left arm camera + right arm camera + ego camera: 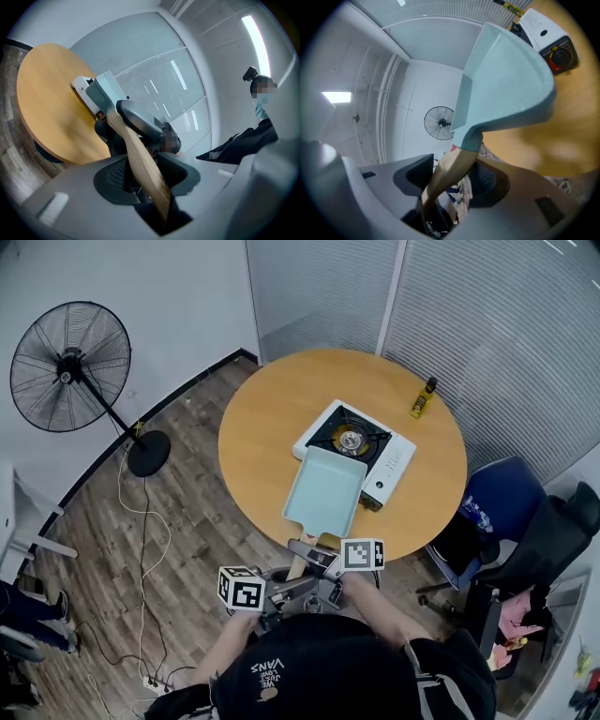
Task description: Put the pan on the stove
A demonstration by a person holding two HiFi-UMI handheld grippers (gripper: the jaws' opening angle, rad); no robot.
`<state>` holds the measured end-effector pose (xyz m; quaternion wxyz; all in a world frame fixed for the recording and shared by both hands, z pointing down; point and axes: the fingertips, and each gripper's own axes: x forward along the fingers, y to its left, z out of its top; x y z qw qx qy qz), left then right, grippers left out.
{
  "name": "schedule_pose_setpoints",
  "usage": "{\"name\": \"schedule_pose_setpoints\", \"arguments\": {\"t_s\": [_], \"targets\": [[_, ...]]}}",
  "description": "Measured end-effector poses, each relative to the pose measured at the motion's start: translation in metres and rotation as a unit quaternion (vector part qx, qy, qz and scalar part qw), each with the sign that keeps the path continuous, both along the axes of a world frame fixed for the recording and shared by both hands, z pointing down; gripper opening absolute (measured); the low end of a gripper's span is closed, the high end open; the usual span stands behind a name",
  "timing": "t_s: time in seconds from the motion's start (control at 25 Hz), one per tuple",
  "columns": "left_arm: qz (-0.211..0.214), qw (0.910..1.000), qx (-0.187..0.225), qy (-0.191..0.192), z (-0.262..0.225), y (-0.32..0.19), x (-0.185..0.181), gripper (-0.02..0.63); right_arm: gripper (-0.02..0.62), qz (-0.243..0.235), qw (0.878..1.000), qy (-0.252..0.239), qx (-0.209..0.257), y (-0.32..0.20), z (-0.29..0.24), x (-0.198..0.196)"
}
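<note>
A pale teal rectangular pan [324, 487] hangs low over the round wooden table [262, 427], and its far rim overlaps the near edge of the white portable gas stove [354, 448]. Its wooden handle [299, 565] sticks out past the table's near edge. My left gripper [289, 585] is shut on the handle's end, and the handle [140, 161] runs up between its jaws to the pan [105, 89]. My right gripper [314, 554] is shut on the handle [450, 176] nearer the pan [501, 79]. The stove's burner [350, 438] is bare.
A small yellow bottle [422, 397] stands at the table's far right. A floor fan [70, 367] with its cable is at the left. Dark chairs [511, 512] crowd the table's right side. A person [262, 101] stands off to one side.
</note>
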<state>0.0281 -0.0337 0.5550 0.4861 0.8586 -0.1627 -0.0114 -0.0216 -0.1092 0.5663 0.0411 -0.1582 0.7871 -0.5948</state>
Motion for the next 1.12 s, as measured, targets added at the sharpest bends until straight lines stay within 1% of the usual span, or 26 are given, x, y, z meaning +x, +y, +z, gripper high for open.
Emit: {"name": "schedule_pose_setpoints", "arguments": {"t_s": [0.28,0.48,0.88,1.12], "targets": [[0.003,1.0000,0.001,-0.003,0.000,-0.027,0.007,0.138,0.221,0.005,1.000,-0.003,-0.001,-0.027,0.000,0.007],[0.016,0.9999,-0.004,0.000,0.001,-0.044,-0.001,0.138,0.221,0.016,1.000,0.001,-0.003,-0.046,0.002,0.001],[0.082,0.9966,-0.007,-0.002,0.000,-0.095,-0.024,0.138,0.221,0.081,0.997,0.002,-0.006,-0.103,0.000,-0.011],[0.132,0.9912,-0.003,-0.001,-0.005,-0.123,-0.042,0.138,0.221,0.132,0.991,0.000,-0.003,-0.134,-0.003,-0.021]]}}
